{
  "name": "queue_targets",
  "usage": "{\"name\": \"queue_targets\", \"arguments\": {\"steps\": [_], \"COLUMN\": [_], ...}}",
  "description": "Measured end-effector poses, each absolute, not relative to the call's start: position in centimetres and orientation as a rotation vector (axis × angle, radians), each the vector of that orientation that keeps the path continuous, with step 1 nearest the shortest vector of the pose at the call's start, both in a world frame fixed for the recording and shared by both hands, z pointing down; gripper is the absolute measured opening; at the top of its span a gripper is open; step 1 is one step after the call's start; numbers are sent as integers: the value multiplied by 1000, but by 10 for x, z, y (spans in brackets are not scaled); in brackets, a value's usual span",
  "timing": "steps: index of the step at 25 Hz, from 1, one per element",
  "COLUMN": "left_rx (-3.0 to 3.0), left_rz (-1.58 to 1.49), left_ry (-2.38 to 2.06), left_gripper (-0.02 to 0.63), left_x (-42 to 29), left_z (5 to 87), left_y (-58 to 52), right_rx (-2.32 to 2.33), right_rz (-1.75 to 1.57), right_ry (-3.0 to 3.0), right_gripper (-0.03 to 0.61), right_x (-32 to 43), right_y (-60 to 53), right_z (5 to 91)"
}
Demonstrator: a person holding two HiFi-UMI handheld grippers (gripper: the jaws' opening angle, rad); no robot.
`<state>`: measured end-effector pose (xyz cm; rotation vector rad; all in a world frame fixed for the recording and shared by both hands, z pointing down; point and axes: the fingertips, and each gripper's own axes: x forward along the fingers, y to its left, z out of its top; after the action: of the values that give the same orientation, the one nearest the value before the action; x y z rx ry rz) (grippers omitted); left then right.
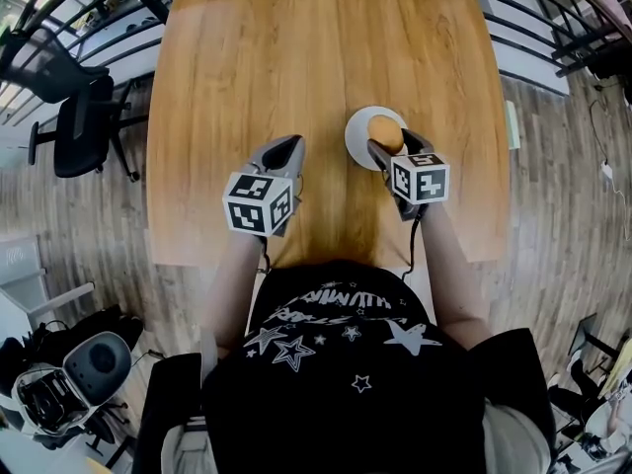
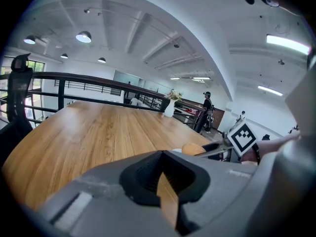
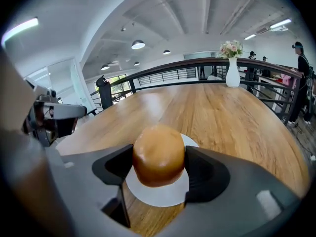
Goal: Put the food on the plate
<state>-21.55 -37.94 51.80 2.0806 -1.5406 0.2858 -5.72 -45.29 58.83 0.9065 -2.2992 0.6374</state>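
Head view: the right gripper (image 1: 389, 144) has its jaws spread wide round a bread bun (image 1: 385, 131), which hangs directly over the small white plate (image 1: 354, 131) on the wooden table (image 1: 296, 57). I judge this to be the setting-down step. It would go best by lowering straight down until the bun's base rests near the plate's middle, and only then easing the jaws apart, so the round bun does not roll. The left gripper (image 1: 283, 146) sits well to the left of the plate, its jaws drawn to a point, with nothing between them.

Left gripper view: the jaws meet with only a sliver of tabletop showing between them and hold nothing. The bun lies ahead and to the right.

Right gripper view: both pads press on the bun's sides, a firm grip. The plate's rim shows below and just beyond the bun. Whether the bun already touches the plate I cannot tell.
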Motion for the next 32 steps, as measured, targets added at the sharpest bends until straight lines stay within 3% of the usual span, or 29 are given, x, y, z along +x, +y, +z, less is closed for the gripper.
{"name": "queue_targets", "arguments": {"steps": [32], "left_rx": [2027], "left_rz": [285], "left_ry": [-1525], "left_gripper": [2], "left_x": [-214], "left_z": [532], "left_y": [-378], "right_rx": [879], "right_rz": [529], "right_ry": [-2238], "right_gripper": [337], "right_x": [-60], "right_y": [-460], "right_z": [613]}}
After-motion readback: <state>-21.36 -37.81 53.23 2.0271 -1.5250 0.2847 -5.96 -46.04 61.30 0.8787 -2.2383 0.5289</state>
